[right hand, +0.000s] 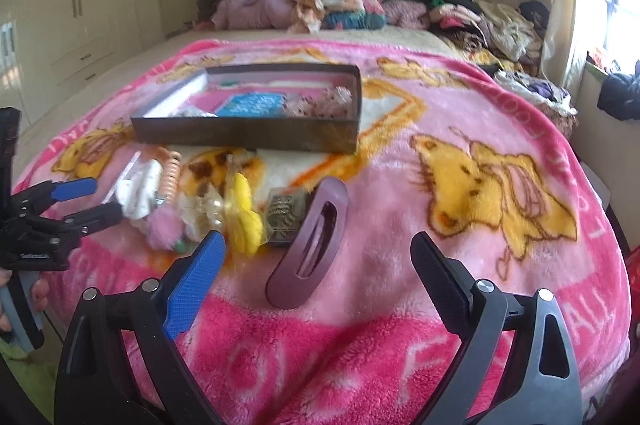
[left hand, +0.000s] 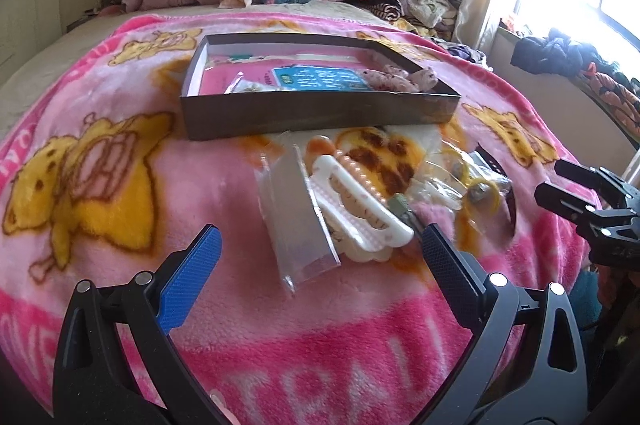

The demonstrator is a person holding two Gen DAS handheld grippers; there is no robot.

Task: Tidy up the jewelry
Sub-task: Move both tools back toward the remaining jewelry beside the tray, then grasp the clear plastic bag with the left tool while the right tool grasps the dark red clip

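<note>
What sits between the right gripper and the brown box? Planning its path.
In the right wrist view, the purple oval clip lies between the right gripper and the brown box.

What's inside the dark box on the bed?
Inside the dark box lie a blue printed card and pink fluffy things. Its front wall hides whatever sits lowest.

Pink blanket (right hand: pixel 400 185), yellow cartoon prints; dark brown box (left hand: pixel 320 113); white clip (left hand: pixel 356 209); mauve clip (right hand: pixel 308 245).

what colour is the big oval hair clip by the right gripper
Dusky purple hair clip; clearest in the right wrist view.
</note>
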